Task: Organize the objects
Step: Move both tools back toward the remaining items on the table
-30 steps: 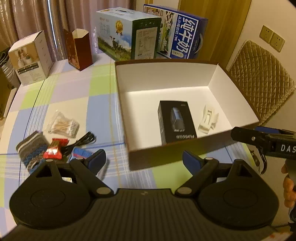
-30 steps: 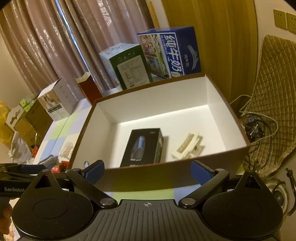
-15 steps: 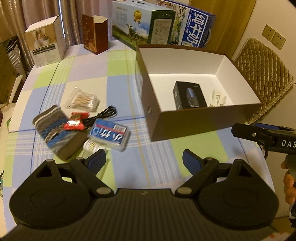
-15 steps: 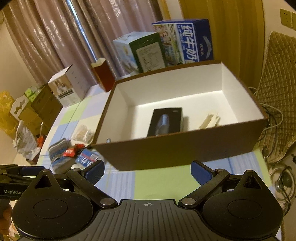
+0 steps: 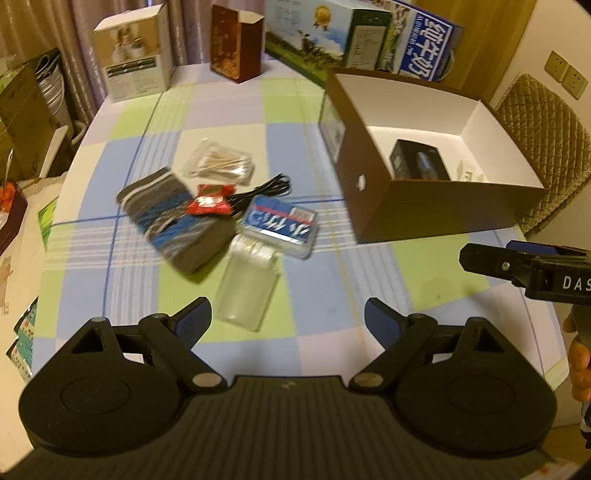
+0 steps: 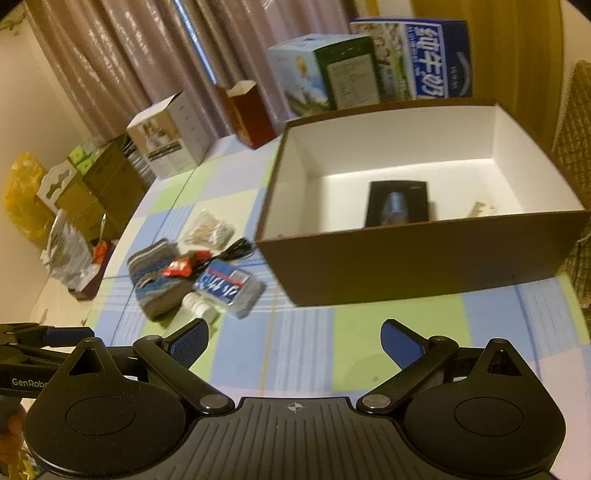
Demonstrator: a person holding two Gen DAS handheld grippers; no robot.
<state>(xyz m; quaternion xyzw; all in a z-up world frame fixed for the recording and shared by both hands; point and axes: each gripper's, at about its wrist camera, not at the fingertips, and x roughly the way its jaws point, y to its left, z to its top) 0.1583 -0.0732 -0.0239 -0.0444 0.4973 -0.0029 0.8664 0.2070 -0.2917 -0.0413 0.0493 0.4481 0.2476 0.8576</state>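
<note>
A brown cardboard box point(image 5: 436, 210) point(image 6: 424, 266) with a white inside stands on the right of the table. It holds a black product box point(image 5: 419, 162) point(image 6: 399, 201) and a small white piece point(image 5: 467, 173) point(image 6: 480, 208). Left of it lies a pile: a striped sock point(image 5: 173, 218) point(image 6: 155, 273), a red wrapper point(image 5: 210, 199) point(image 6: 183, 266), a bag of cotton swabs point(image 5: 221, 164) point(image 6: 208, 230), a black cable point(image 5: 266, 188) point(image 6: 232, 249), a blue-labelled pack point(image 5: 280, 225) point(image 6: 229, 286) and a clear bottle point(image 5: 247, 284) point(image 6: 199, 306). My left gripper point(image 5: 288, 319) is open above the table near the bottle. My right gripper point(image 6: 293, 338) is open in front of the box.
Cartons stand along the far edge: a white box point(image 5: 133, 51), a dark red open box point(image 5: 236, 40), a green milk carton point(image 5: 325, 33) and a blue one point(image 5: 424, 44). A quilted chair point(image 5: 546, 133) is right of the table. More boxes sit off the table's left edge.
Both grippers have pulled back and up from the brown box. The left view has swung leftward, so the pile of loose items now lies ahead of it. Both stay open.
</note>
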